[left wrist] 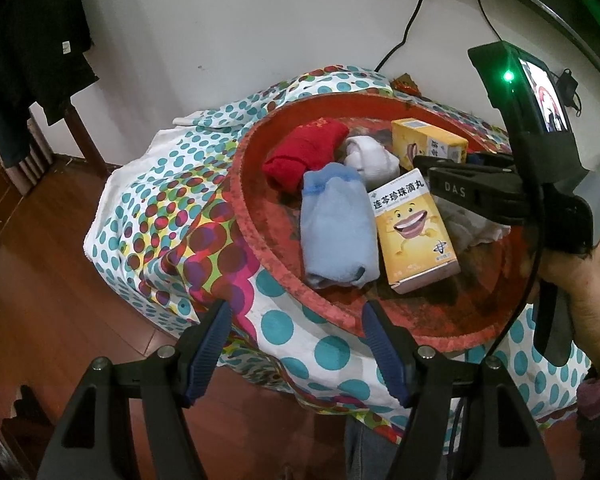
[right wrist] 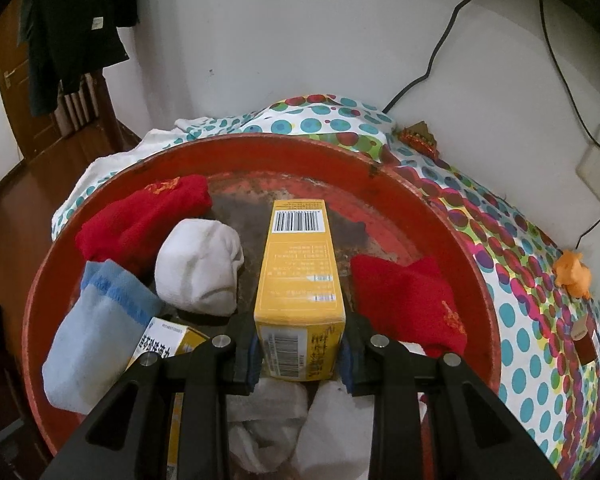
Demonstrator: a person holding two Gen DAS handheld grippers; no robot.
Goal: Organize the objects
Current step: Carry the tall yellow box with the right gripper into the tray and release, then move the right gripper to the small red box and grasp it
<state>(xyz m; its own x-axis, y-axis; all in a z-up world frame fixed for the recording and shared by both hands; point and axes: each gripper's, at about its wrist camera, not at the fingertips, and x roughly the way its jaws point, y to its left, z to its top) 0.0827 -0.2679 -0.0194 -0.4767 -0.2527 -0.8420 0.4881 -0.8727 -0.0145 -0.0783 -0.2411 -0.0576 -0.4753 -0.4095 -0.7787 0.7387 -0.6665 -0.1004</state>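
Note:
A round red tray [right wrist: 440,208] holds rolled socks and two yellow boxes. My right gripper [right wrist: 300,356] is shut on the near end of a yellow barcode box [right wrist: 300,272], which points away over the tray's middle. A red sock [right wrist: 140,220], a white sock [right wrist: 200,268] and a light blue sock [right wrist: 96,332] lie to its left. Another red sock [right wrist: 412,300] lies to its right. The second yellow box [left wrist: 414,236], with a cartoon face, lies flat beside the blue sock [left wrist: 336,232]. My left gripper [left wrist: 298,352] hangs open and empty over the tray's near rim [left wrist: 284,276].
The tray sits on a table draped in a dotted cloth [left wrist: 160,216], against a white wall with cables [right wrist: 432,60] and a socket [right wrist: 596,176]. An orange toy [right wrist: 572,276] stands at the right. White cloths [right wrist: 300,420] lie under my right gripper. A hand [left wrist: 580,280] holds it.

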